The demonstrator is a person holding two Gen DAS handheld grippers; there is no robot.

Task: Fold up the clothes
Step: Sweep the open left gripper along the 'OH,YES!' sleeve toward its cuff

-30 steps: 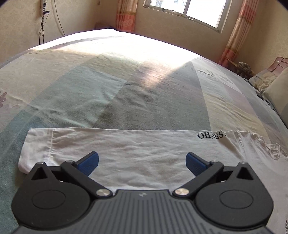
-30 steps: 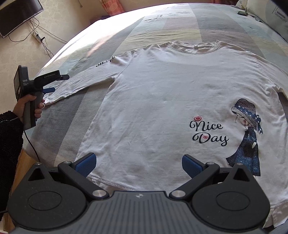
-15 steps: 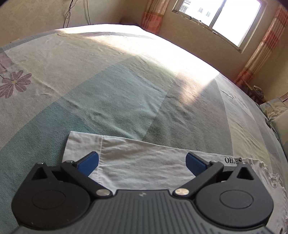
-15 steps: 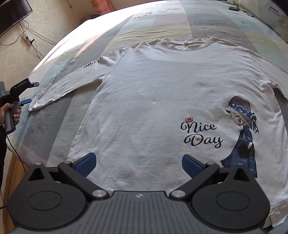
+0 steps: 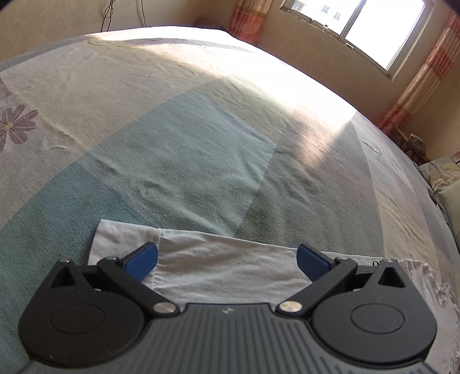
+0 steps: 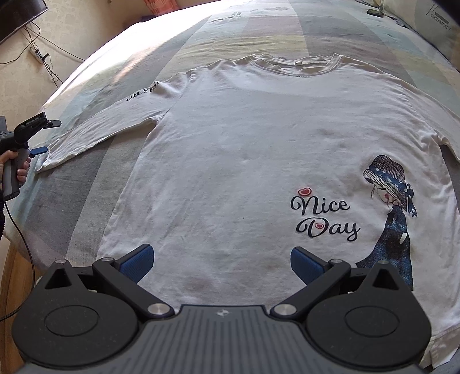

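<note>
**Long-sleeved shirt spread flat on the bed, folding not yet begun**

One white shirt (image 6: 230, 161) lies face up and fully spread on the patchwork bedspread (image 5: 187, 161), its neckline toward the far side and its hem nearest the right-hand tool. No fold is visible anywhere in the body; the printed "Nice Day" lettering (image 6: 325, 218) and the figure of a girl in a hat (image 6: 391, 218) lie uncovered. By this reading the task stands at its very start — everything is left to do: both sleeves, the sides and the final fold.

The left gripper (image 5: 227, 259) hangs low over the outstretched sleeve (image 5: 224, 267), close to the cuff (image 5: 123, 238); its blue pads (image 5: 141, 259) stand wide apart with the cloth lying loose between them, nothing pinched. Whether the pads touch the fabric cannot be told. The right gripper (image 6: 221, 263) is likewise spread wide and empty, poised above the hem on the shirt's lower left part.

Count, as far as seen — one shirt; one sleeve entire, the other only in part at the right edge of the right wrist view; two grippers; one hand (image 6: 14, 169) on the left tool's handle; one window (image 5: 353, 26); curtains (image 5: 419, 83) on either side of it; one pillow (image 6: 437, 26) at the head of the bed.
</note>
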